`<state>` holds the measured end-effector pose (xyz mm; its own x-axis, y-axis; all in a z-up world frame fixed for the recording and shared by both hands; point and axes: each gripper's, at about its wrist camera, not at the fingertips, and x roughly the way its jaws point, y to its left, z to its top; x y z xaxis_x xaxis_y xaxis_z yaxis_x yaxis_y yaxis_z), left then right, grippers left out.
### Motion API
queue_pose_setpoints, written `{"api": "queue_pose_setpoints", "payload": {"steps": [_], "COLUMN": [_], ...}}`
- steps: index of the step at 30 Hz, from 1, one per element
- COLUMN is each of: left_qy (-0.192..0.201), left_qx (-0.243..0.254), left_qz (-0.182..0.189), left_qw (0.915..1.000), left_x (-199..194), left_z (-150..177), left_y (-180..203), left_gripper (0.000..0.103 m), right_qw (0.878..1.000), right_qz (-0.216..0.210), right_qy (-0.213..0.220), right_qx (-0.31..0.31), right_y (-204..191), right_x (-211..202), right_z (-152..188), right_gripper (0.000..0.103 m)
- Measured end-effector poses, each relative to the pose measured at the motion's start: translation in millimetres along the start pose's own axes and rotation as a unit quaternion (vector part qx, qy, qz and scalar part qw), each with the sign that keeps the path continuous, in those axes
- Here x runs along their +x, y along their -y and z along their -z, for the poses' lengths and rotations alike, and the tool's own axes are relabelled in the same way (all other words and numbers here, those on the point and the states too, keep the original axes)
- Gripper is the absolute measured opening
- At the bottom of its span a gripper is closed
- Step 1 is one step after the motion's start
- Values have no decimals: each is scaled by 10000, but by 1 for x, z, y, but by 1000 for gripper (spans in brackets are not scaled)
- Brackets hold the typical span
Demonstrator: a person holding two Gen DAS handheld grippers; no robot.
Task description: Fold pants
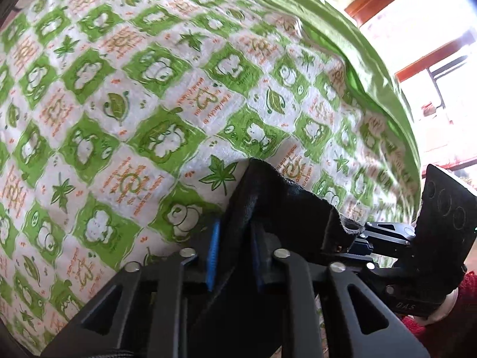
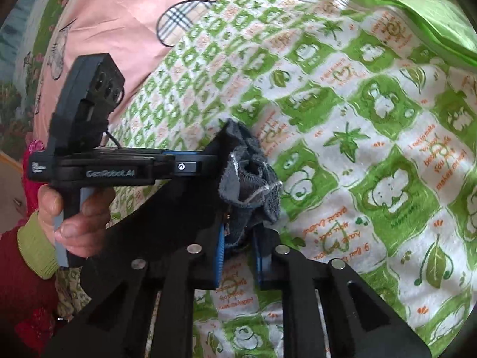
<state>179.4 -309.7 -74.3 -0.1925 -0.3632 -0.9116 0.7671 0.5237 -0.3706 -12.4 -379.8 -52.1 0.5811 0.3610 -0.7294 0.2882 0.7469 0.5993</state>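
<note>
The dark pants (image 1: 268,197) are held up above a green-and-white patterned bedsheet (image 1: 119,95). My left gripper (image 1: 235,238) is shut on a thick fold of their black fabric. In the right wrist view my right gripper (image 2: 238,238) is shut on a bunched grey-black edge of the pants (image 2: 250,179), with a stretch of black fabric running left to the left gripper (image 2: 208,161), which a hand holds close beside it. The right gripper also shows in the left wrist view (image 1: 354,243), close on the right, clamped on the same cloth edge. The rest of the pants hangs out of sight.
A plain green cover (image 1: 342,38) lies bunched along the far side of the sheet. A pink quilt (image 2: 119,15) with a star and plaid patch lies at the upper left. A bright window (image 1: 423,44) with a wooden frame is at the right.
</note>
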Motion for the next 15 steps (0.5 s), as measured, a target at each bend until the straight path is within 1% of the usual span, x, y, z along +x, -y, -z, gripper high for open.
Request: {"api": "queue_pose_setpoints", "payload": {"steps": [2,6,9,11,15], "left_qy": [185,606,947,1153,1594], "left_qx": [-88,-94,-155,-211,-452], "left_qz": [206,325,396,408,371], "left_qw": [9996,9976,9946,9923,9855], "left_x": [-15,-52,-81,-99,-139], "left_z": [6,21,35,46,79], "left_y": [-4,-2,-2,-1,-6], "left_gripper": [9,9,9,9,9], "right_qw": [9997,9946,9865,9815,9683], "right_qz": [-204,-902,-1371,-1580,-1946], "right_qy": [43,12,-84,-168,-457], "right_qx": [-98,-511,-896,-1068,-1495], "right_y": [-9,-40,-72,-89,-126], "right_x": [-7,-19,-23,-22,-12], "right_z": [-4,-14,-20,-21,-19], "right_gripper": [15,15,15,15,15]}}
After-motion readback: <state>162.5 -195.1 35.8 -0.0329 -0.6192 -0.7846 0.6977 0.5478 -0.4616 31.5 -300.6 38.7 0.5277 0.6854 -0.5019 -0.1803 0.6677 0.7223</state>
